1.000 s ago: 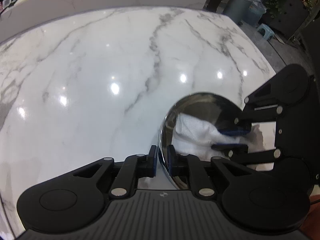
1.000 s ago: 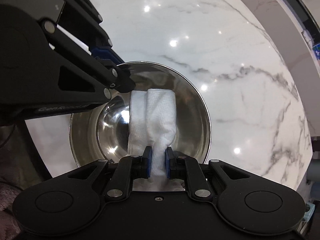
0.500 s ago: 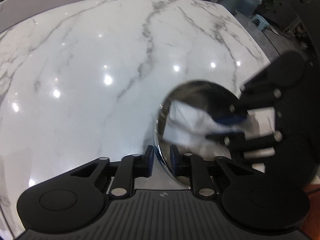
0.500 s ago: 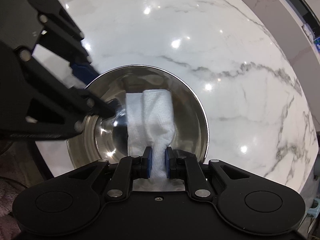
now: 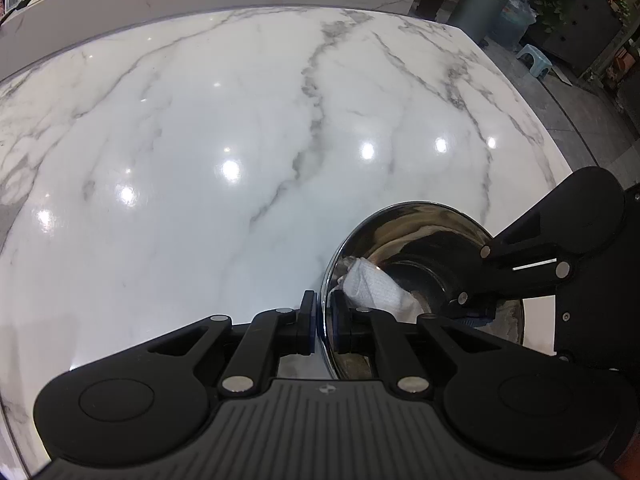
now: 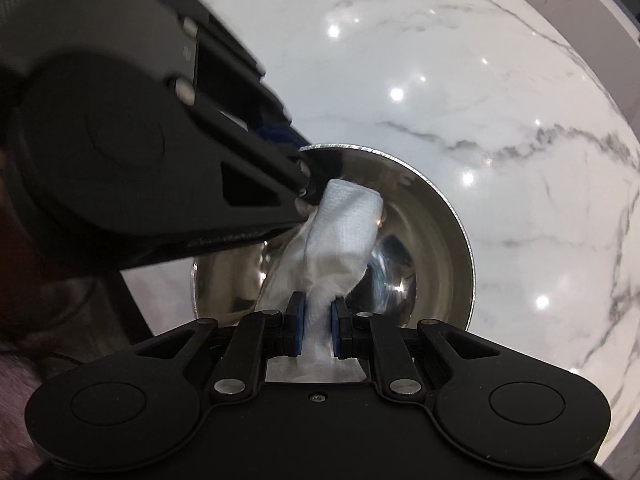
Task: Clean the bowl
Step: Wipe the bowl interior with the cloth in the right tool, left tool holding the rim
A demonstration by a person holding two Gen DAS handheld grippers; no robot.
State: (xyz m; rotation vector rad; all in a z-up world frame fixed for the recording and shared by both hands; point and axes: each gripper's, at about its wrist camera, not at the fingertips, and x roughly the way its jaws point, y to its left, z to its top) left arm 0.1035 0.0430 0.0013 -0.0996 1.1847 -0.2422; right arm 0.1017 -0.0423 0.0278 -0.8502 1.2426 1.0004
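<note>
A shiny steel bowl (image 5: 412, 236) (image 6: 432, 240) is held tilted above the white marble table (image 5: 240, 160). My left gripper (image 5: 323, 326) is shut on the bowl's near rim, one finger inside and one outside. My right gripper (image 6: 317, 322) is shut on a folded white cloth (image 6: 344, 232). The cloth reaches into the bowl and presses on its inner wall near the left gripper's fingers. The cloth (image 5: 376, 288) and the right gripper (image 5: 476, 312) also show in the left wrist view, inside the bowl.
The marble table (image 6: 500, 100) spreads wide around the bowl, with its right edge (image 5: 552, 140) near the bowl. Beyond that edge are a grey floor, a bin (image 5: 476, 4), plants and a small stool (image 5: 534, 58).
The cloth has swept across the bowl's inside toward the rim held by the left gripper. The bowl has tilted and shifted in the view. Both grips hold.
</note>
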